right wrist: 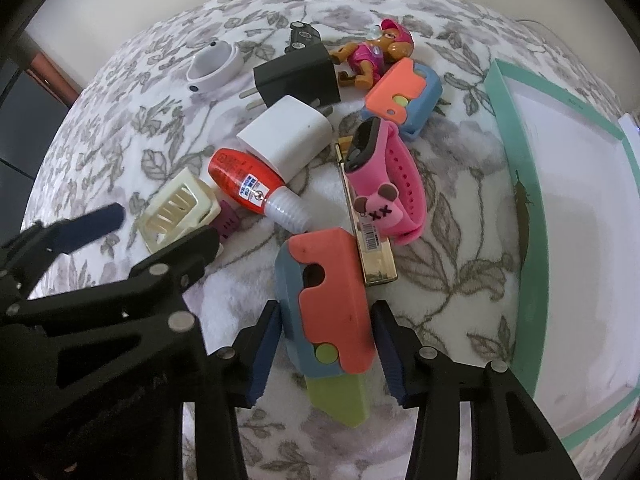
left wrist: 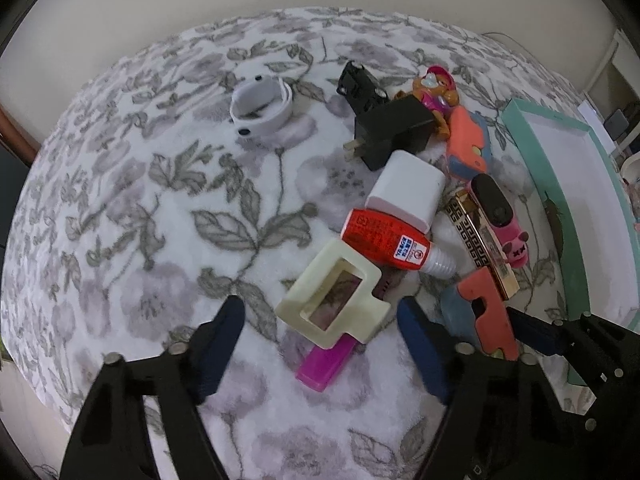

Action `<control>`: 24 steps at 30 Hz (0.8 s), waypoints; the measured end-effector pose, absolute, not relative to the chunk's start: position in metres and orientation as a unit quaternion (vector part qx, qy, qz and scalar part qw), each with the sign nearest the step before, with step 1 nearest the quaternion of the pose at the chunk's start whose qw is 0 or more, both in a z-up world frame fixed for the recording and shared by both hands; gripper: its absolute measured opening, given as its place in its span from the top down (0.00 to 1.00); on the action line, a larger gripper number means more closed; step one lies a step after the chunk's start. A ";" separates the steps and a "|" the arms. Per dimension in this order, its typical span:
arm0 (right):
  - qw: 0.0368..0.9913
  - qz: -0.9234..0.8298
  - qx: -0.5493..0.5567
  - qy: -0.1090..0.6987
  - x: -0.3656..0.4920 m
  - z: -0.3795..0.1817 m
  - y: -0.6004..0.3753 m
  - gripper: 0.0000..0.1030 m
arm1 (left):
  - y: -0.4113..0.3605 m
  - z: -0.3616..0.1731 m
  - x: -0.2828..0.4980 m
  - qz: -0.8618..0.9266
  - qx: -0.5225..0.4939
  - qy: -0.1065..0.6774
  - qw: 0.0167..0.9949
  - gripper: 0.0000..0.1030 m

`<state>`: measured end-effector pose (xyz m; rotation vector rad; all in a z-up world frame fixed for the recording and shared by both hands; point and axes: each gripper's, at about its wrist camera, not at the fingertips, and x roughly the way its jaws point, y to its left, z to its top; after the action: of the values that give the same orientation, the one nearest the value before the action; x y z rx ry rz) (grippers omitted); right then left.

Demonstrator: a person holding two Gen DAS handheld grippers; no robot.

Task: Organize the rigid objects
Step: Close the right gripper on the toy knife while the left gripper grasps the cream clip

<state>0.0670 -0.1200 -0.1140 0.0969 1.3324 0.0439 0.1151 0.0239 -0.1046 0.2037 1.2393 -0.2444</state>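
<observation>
In the right wrist view my right gripper (right wrist: 326, 344) points down at an orange, blue and green toy knife (right wrist: 332, 304), and both blue pads press on its sides. My left gripper (left wrist: 322, 340) is open around a cream plastic clip (left wrist: 332, 304) that lies on a magenta piece (left wrist: 326, 364); neither pad touches it. The right wrist view shows the same clip (right wrist: 180, 208) between the left gripper's fingers (right wrist: 96, 224). In the left wrist view the toy knife (left wrist: 488, 312) lies at the lower right.
A pile lies on the flowered cloth (left wrist: 160, 200): red bottle (left wrist: 384, 240), white charger (left wrist: 404, 188), black charger (left wrist: 394, 132), pink watch (right wrist: 384, 176), gold box (right wrist: 374, 256), second orange toy (right wrist: 404, 92), puppy figure (right wrist: 372, 56), black toy car (left wrist: 358, 80). A white band (left wrist: 260, 112) sits apart. A teal tray (right wrist: 520, 216) stands at the right.
</observation>
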 end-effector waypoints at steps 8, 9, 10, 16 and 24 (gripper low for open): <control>0.787 0.022 0.029 0.615 0.067 -0.117 -0.120 0.51 | 0.023 -0.103 0.111 -0.123 0.096 0.577 0.802 0.44; 0.789 0.021 0.022 0.614 0.066 -0.117 -0.118 0.51 | 0.023 -0.103 0.111 -0.121 0.095 0.578 0.801 0.44; 0.789 0.021 0.016 0.613 0.066 -0.118 -0.116 0.51 | 0.024 -0.103 0.111 -0.119 0.094 0.580 0.800 0.44; 0.792 0.025 0.014 0.610 0.062 -0.117 -0.113 0.52 | 0.031 -0.096 0.108 -0.109 0.081 0.585 0.800 0.44; 0.789 0.029 0.022 0.614 0.052 -0.117 -0.115 0.54 | 0.039 -0.086 0.103 -0.088 0.059 0.596 0.796 0.44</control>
<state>0.0524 -0.1152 -0.1169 0.0465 1.3226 0.0624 0.1034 0.0392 -0.0864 0.1275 1.2793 -0.1894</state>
